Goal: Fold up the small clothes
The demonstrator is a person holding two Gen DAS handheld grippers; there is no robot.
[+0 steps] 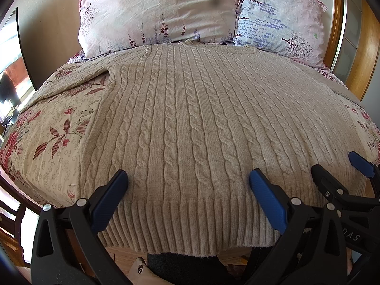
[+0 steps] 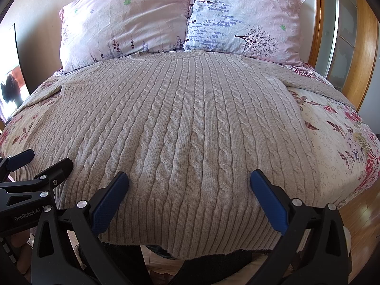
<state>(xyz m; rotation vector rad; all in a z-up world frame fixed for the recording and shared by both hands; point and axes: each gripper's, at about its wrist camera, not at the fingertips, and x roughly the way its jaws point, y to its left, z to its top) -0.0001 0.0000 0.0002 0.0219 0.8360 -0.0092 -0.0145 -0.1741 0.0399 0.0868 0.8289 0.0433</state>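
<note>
A beige cable-knit sweater (image 1: 190, 118) lies flat, spread over the bed, its collar toward the pillows and its ribbed hem (image 1: 185, 223) hanging over the near edge. It also shows in the right wrist view (image 2: 185, 123). My left gripper (image 1: 187, 178) is open and empty, held just above the hem at its left half. My right gripper (image 2: 190, 178) is open and empty above the hem's right half. The right gripper shows in the left wrist view (image 1: 337, 166), and the left gripper shows in the right wrist view (image 2: 47, 159). Both sleeves spread out to the sides.
The bed has a floral cover (image 1: 47, 137), also seen in the right wrist view (image 2: 337, 137). Two pink floral pillows (image 1: 156, 11) (image 2: 244, 16) lean on the wooden headboard (image 2: 365, 47). A dark screen (image 1: 11, 66) stands at the left. Wooden floor (image 2: 361, 213) lies at the right.
</note>
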